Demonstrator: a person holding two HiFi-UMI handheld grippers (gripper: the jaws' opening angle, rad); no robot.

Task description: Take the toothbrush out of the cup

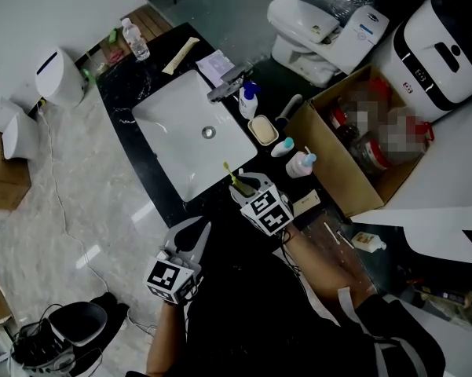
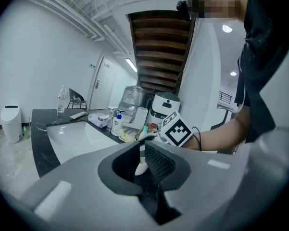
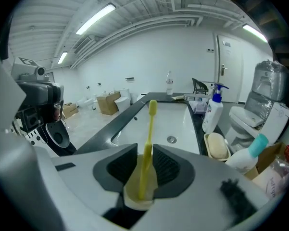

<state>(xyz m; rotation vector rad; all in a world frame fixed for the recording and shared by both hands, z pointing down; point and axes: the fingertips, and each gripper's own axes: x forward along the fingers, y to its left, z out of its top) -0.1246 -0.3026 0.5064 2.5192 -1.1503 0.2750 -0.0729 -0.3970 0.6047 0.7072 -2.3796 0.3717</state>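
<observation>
A yellow toothbrush (image 3: pixel 148 143) stands upright in a cream cup (image 3: pixel 139 191). My right gripper (image 3: pixel 143 170) is shut on that cup, its dark pads pressing both sides. In the head view the toothbrush (image 1: pixel 231 174) pokes up beside the right gripper (image 1: pixel 243 188) at the sink's near corner, over the black counter. My left gripper (image 1: pixel 192 234) hangs lower left of it, off the counter's front edge, open and holding nothing. Through the gap of the left gripper (image 2: pixel 140 153) I see the pale cup (image 2: pixel 139 167) and the right gripper's marker cube (image 2: pixel 177 130) beyond.
A white sink (image 1: pixel 192 132) with a faucet (image 1: pixel 224 91) fills the counter's middle. A pump bottle (image 1: pixel 249 99), soap dish (image 1: pixel 263 129) and teal-capped bottle (image 1: pixel 301 163) stand to its right. An open cardboard box (image 1: pixel 353 151) sits further right; a water bottle (image 1: pixel 136 39) stands at the far end.
</observation>
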